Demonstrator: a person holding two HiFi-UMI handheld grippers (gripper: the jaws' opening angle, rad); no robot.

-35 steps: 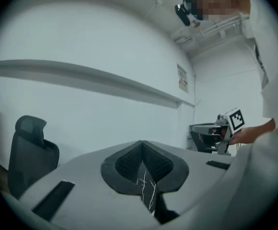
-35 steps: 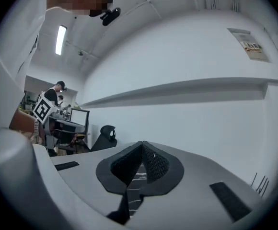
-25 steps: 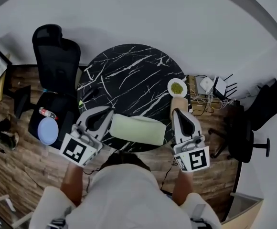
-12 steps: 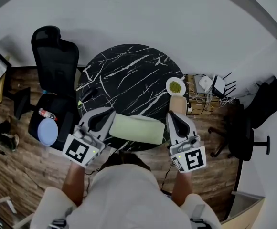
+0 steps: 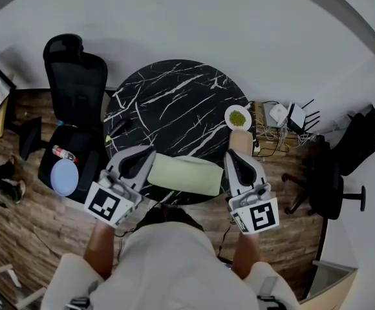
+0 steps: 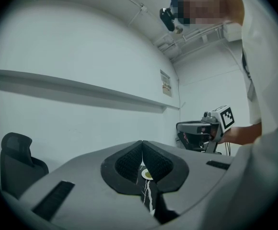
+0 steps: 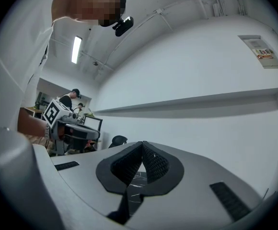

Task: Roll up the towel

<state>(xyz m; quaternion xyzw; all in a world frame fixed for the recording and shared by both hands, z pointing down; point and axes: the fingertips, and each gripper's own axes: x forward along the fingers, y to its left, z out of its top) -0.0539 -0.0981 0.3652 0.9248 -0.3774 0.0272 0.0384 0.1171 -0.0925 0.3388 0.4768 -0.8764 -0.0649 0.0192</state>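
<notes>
A pale green towel (image 5: 186, 174) lies as a thick oblong bundle on the near edge of the round black marble table (image 5: 174, 102). My left gripper (image 5: 150, 152) sits just off the towel's left end, shut, with nothing between its jaws. My right gripper (image 5: 231, 155) sits just off the right end, also shut and empty. In the left gripper view the pads of the left gripper (image 6: 142, 150) meet, and the right gripper (image 6: 203, 131) shows beyond them. In the right gripper view the right gripper (image 7: 142, 150) has its pads together, with the left gripper (image 7: 69, 128) off to the left.
A small white dish (image 5: 238, 117) with green contents stands at the table's right edge. A black office chair (image 5: 77, 89) holding a blue disc (image 5: 64, 177) is at the left. Routers and cables (image 5: 284, 118) and a second black chair (image 5: 333, 173) are at the right.
The right gripper has edged slightly left, closer to the towel's right end. The left gripper and the towel stay as they were.
</notes>
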